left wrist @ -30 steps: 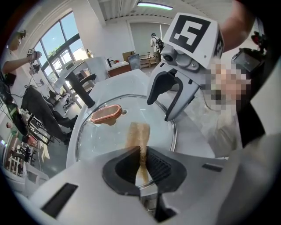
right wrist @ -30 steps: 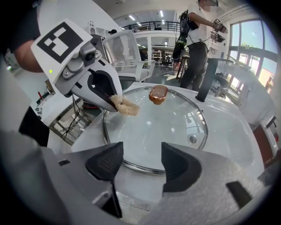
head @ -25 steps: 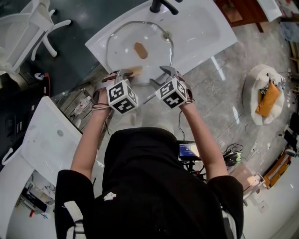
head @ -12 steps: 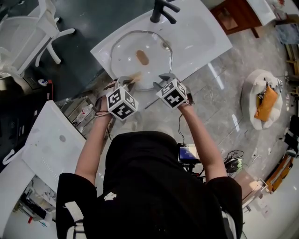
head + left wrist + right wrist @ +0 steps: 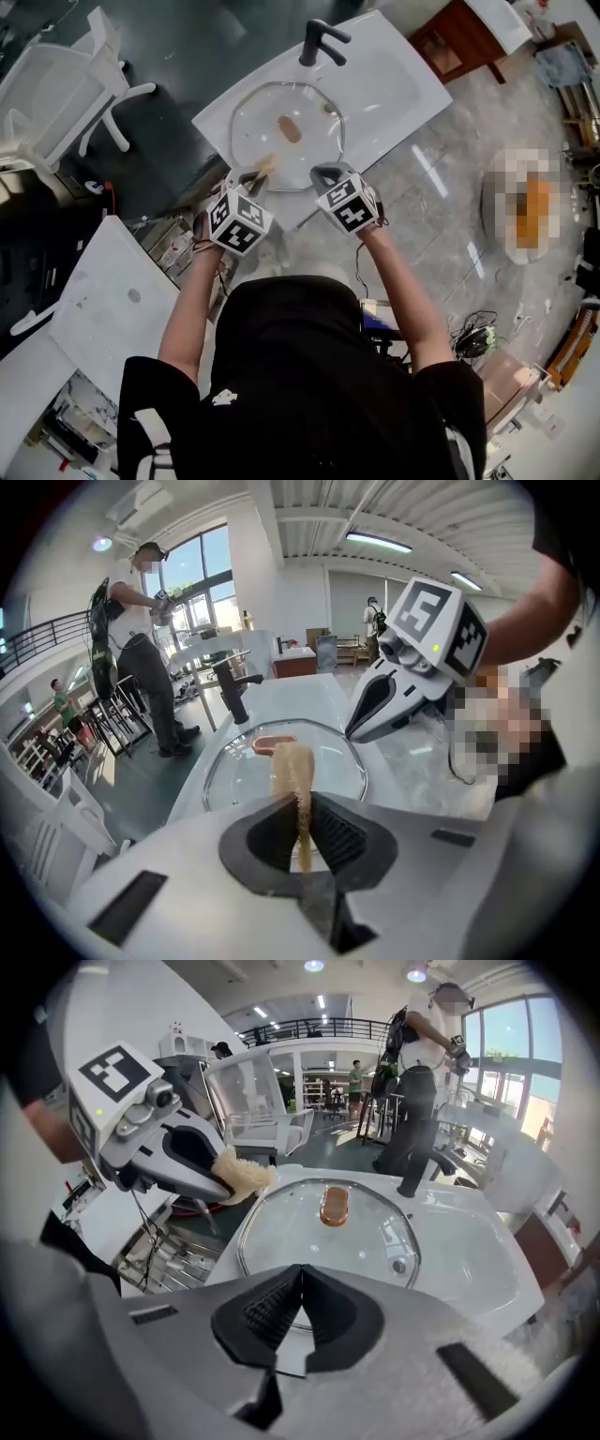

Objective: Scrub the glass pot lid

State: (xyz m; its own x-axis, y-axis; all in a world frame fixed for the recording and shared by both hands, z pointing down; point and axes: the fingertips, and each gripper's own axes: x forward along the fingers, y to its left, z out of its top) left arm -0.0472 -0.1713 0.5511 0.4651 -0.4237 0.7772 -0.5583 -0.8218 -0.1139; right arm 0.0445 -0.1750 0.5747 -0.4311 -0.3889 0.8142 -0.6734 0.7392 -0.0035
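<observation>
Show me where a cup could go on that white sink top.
Most bare room on the white sink top lies right of the clear glass pot lid, beside the black faucet. The lid fills the middle; its left side leaves only a thin strip.

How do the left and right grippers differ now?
The left gripper grips a tan scrubber; the right gripper is closing its jaws on nothing visible. The left gripper is by the lid's near edge on the left, the right gripper on the right. Both face the lid.
</observation>
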